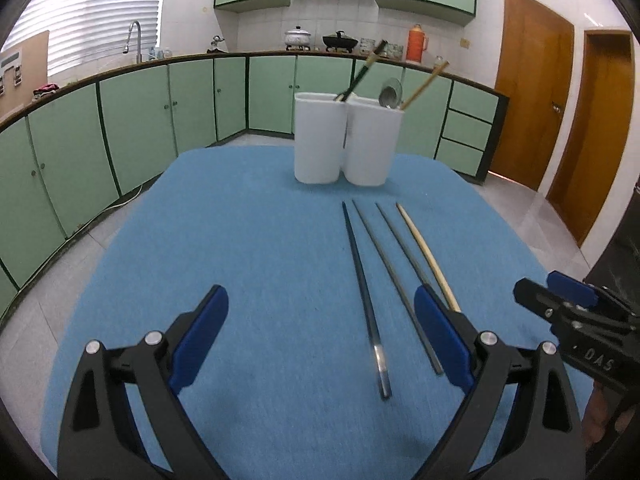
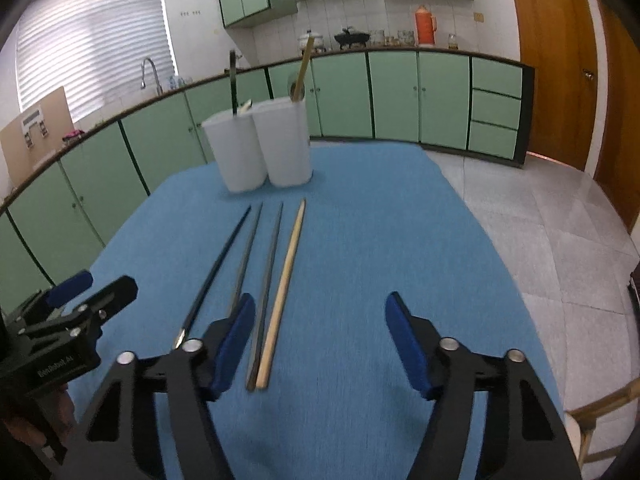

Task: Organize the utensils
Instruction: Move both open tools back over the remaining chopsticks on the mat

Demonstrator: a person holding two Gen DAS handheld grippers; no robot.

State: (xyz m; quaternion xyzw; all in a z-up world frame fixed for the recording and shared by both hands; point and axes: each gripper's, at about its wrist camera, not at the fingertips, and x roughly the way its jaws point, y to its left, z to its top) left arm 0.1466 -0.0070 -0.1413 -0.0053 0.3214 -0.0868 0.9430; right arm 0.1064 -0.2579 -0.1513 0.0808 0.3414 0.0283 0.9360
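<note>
— Both tongs stand wide and empty: left gripper (image 1: 320, 340), right gripper (image 2: 320, 340). Where are the chopsticks?

— Four lie mid-table (image 1: 240, 240), pointing toward the far-edge holder (image 1: 344, 140). The wooden chopstick (image 2: 282, 292), rightmost, lies between the right gripper's fingers, so that hand is nearer.

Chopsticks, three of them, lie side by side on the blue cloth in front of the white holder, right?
Not three: four chopsticks lie side by side on the blue cloth in front of the white holder, three dark and one pale. The left wrist view shows them all.
</note>
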